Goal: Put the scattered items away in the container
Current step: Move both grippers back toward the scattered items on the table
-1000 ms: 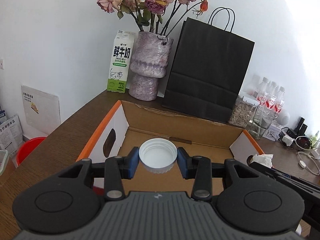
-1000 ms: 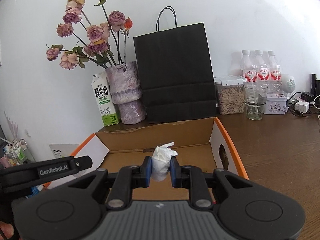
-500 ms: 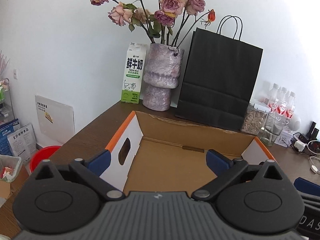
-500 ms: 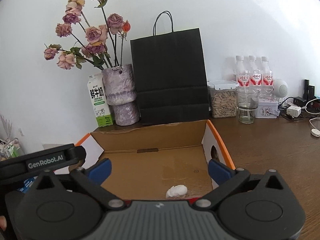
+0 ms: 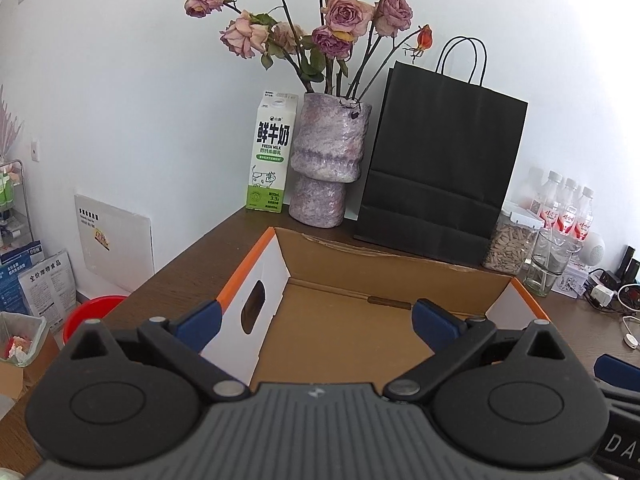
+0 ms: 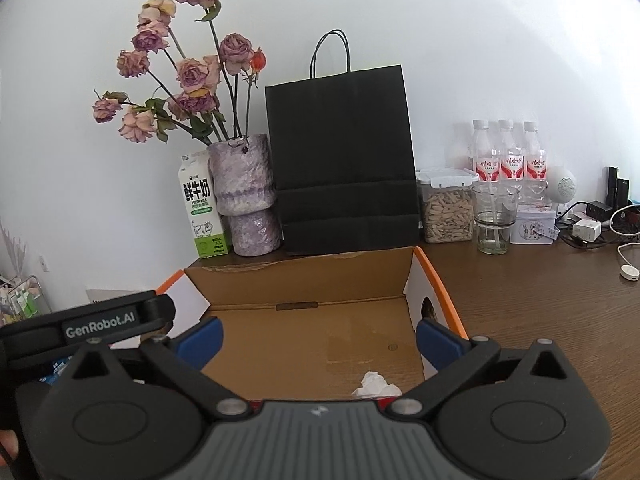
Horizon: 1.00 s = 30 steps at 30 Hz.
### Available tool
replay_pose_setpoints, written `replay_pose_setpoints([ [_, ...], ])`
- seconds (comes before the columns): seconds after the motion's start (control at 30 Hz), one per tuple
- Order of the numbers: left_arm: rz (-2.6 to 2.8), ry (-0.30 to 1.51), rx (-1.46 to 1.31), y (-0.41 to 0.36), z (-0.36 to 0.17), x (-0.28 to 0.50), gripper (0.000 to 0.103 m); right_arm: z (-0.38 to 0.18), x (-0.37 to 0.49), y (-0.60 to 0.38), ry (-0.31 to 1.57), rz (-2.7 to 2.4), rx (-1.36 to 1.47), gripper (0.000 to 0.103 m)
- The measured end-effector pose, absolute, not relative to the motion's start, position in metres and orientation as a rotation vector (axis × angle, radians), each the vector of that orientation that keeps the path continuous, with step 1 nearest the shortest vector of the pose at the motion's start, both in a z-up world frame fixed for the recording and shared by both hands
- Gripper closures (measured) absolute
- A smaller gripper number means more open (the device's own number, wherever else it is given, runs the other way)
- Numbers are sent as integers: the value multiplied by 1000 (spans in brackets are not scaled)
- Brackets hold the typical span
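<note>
A: How did the left gripper [image 5: 316,318] stand at that moment?

B: Its jaws had just been opening and stood spread as wide as they go, the blue pads [image 5: 200,319] far apart, with nothing between them. It hung over the near end of the cardboard box [image 5: 394,266], touching nothing that I could see.

A: And the right gripper [image 6: 318,338]?

B: The same. Its jaws had just been opening too and were fully spread, nothing pinched, the pads [image 6: 438,340] standing above the box [image 6: 304,270] floor.

A: Where was the task's stuff?

B: A crumpled white tissue [image 6: 376,386] lay on the box floor, at the near edge toward the right wall, just below and between the right gripper's open fingers but apart from them. The near part of the floor was hidden behind both gripper bodies, so I could not tell what else lay there.

A: And the box itself?

B: It sat open on the brown table [image 6: 540,300], orange along its side rims, with an oval handle hole in each white end wall. Behind it stood a milk carton [image 5: 270,154], a mottled purple vase [image 5: 326,160] of dried roses and a black paper bag [image 5: 438,160].
</note>
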State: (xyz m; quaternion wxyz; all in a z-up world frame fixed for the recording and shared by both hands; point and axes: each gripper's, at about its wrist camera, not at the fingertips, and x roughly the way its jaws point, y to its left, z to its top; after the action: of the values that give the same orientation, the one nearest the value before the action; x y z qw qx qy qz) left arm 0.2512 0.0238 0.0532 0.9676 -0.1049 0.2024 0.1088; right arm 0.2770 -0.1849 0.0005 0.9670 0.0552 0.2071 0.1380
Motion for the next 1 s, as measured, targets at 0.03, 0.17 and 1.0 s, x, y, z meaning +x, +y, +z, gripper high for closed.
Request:
replay_pose_setpoints([
  [0.03, 225, 408, -208, 23, 54, 252, 0, 1, 277, -185, 417, 281, 110, 0],
  [0.17, 225, 401, -209, 21, 59, 248, 0, 8, 273, -184, 404, 288, 105, 0],
  [1.0, 207, 295, -211, 22, 105, 168, 0, 51, 197, -205, 316, 297, 71, 0],
])
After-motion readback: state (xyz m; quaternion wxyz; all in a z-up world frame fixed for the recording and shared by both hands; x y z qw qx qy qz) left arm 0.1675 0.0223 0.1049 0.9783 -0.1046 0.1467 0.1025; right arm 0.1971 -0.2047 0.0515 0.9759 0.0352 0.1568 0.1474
